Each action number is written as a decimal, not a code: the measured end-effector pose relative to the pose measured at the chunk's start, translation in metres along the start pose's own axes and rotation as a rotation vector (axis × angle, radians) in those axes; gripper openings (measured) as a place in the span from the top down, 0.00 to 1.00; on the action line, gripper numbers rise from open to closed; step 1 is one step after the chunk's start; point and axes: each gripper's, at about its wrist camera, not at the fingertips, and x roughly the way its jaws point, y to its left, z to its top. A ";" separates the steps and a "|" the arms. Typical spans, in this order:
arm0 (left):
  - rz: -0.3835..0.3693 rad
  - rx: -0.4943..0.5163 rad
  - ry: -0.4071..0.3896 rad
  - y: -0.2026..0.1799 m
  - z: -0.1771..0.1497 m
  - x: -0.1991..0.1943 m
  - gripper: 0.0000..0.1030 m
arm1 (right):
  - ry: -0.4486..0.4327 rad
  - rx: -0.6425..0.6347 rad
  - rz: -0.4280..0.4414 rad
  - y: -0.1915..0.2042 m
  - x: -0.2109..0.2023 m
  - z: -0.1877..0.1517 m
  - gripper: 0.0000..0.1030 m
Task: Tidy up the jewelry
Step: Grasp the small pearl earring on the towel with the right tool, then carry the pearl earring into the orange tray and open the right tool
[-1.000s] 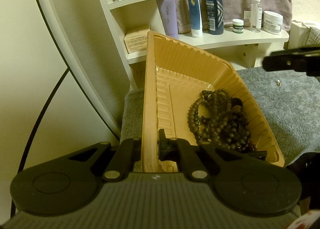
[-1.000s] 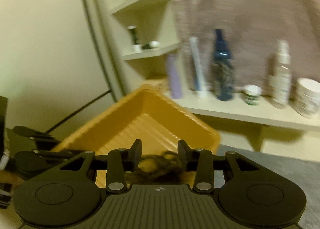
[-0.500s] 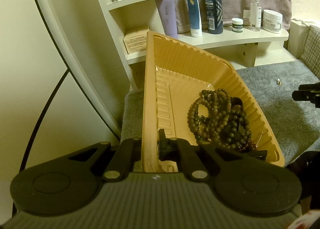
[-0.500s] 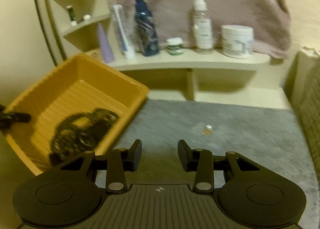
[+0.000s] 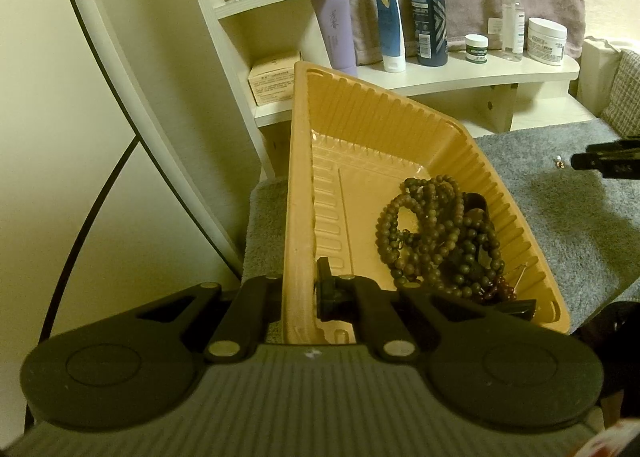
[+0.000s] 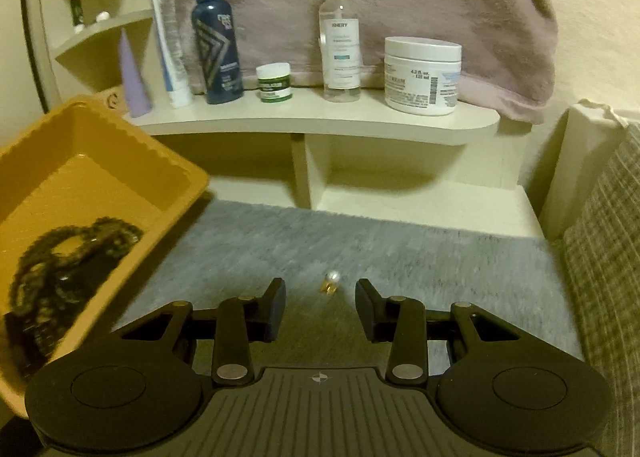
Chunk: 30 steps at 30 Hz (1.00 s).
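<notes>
Between the right gripper's (image 6: 320, 307) spread jaws, just ahead at twelve o'clock, a pearl earring (image 6: 331, 282) lies on the grey mat (image 6: 440, 269), while the left gripper (image 5: 298, 293) clamps the orange tray's (image 5: 294, 193) rim, beaded necklaces (image 5: 436, 241) inside.

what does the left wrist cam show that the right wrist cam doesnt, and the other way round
Only the left wrist view shows the left gripper clamped on the near wall of the ribbed orange plastic tray, and the beige cardboard box on the lower shelf.

Only the right wrist view shows the right gripper open just short of the small pearl and gold earring, which lies on the grey fuzzy mat.

Both show the tray, the dark brown beaded necklace inside it, and the navy spray bottle.
</notes>
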 end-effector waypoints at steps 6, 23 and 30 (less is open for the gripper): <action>-0.002 -0.003 0.004 0.002 -0.001 0.002 0.96 | 0.035 -0.017 -0.010 0.002 0.026 0.005 0.62; -0.002 -0.008 0.007 0.003 -0.002 0.004 0.96 | 0.018 -0.069 -0.049 0.016 0.023 0.005 0.89; -0.002 -0.008 0.007 0.003 -0.002 0.004 0.96 | -0.061 -0.098 0.052 0.046 -0.019 0.026 0.89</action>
